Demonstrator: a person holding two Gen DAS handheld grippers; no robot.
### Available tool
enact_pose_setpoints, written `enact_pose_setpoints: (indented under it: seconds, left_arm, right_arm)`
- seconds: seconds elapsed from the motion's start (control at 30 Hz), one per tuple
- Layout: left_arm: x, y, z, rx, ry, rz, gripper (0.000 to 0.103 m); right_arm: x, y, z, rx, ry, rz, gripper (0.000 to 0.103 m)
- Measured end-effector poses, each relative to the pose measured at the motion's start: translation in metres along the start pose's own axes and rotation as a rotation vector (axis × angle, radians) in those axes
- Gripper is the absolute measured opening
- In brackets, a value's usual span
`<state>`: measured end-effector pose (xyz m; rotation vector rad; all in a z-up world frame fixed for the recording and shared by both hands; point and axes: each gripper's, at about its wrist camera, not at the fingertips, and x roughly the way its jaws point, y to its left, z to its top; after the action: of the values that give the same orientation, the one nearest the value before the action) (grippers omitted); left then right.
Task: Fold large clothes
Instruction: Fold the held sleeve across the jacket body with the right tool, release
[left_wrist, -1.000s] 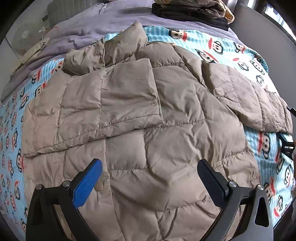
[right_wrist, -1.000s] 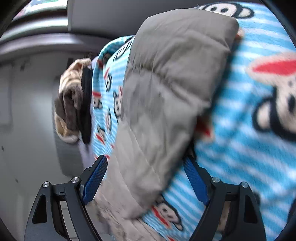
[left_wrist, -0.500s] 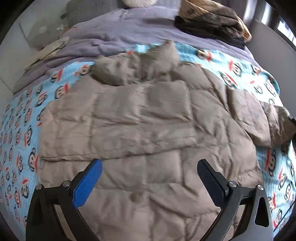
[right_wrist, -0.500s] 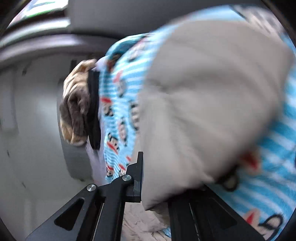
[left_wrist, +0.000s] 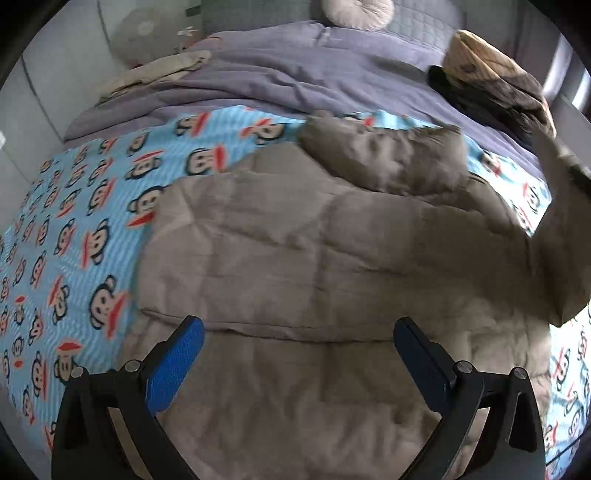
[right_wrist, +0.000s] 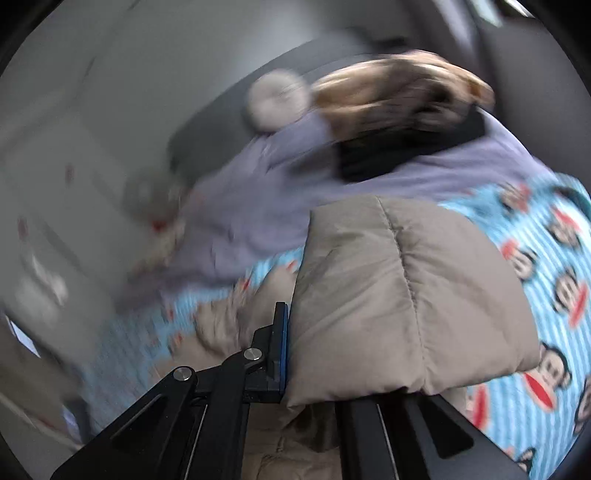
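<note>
A bed (left_wrist: 44, 110) carries a purple duvet (left_wrist: 295, 70) and, nearer, a blue monkey-print blanket (left_wrist: 74, 221). On the blanket lies a tan puffer coat (left_wrist: 295, 266), spread flat with one sleeve folded across its body. Its other sleeve (right_wrist: 399, 295) is raised off the bed at the right, pinched at its cuff end in the closed right tongs (right_wrist: 291, 354). A pile of folded clothes (left_wrist: 491, 77) sits on the duvet. The left tongs (left_wrist: 299, 354) hang above the coat, spread wide and empty.
</note>
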<state>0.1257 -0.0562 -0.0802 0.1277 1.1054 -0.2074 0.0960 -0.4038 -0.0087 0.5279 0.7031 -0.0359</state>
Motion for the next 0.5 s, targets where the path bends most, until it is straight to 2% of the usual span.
enact_pose_setpoints:
  seconds: [0.1,0.17,0.3,0.4,0.43,0.5]
  left_arm:
    - [0.006,0.018,0.002,-0.031,-0.001,0.005,0.103]
    - [0.010,0.027,0.003,-0.050,-0.001,0.005,0.103]
    - [0.022,0.035,0.004,-0.074,0.008,-0.006,0.103]
    - [0.028,0.033,0.004,-0.074,0.016,-0.020,0.103]
    - [0.030,0.032,0.005,-0.074,0.019,-0.026,0.103]
    - [0.032,0.030,0.006,-0.072,0.022,-0.040,0.103]
  right_arm:
    - [0.049,0.045,-0.031,-0.077,0.109,0.017,0.005]
    - [0.077,0.057,-0.053,-0.090,0.181,0.009,0.005]
    - [0.112,0.046,-0.089,-0.039,0.313,-0.023,0.005]
    - [0.116,0.034,-0.097,0.040,0.362,-0.015,0.007]
    - [0.110,0.028,-0.097,0.070,0.364,-0.011,0.012]
    - [0.094,0.018,-0.092,0.119,0.340,0.002,0.034]
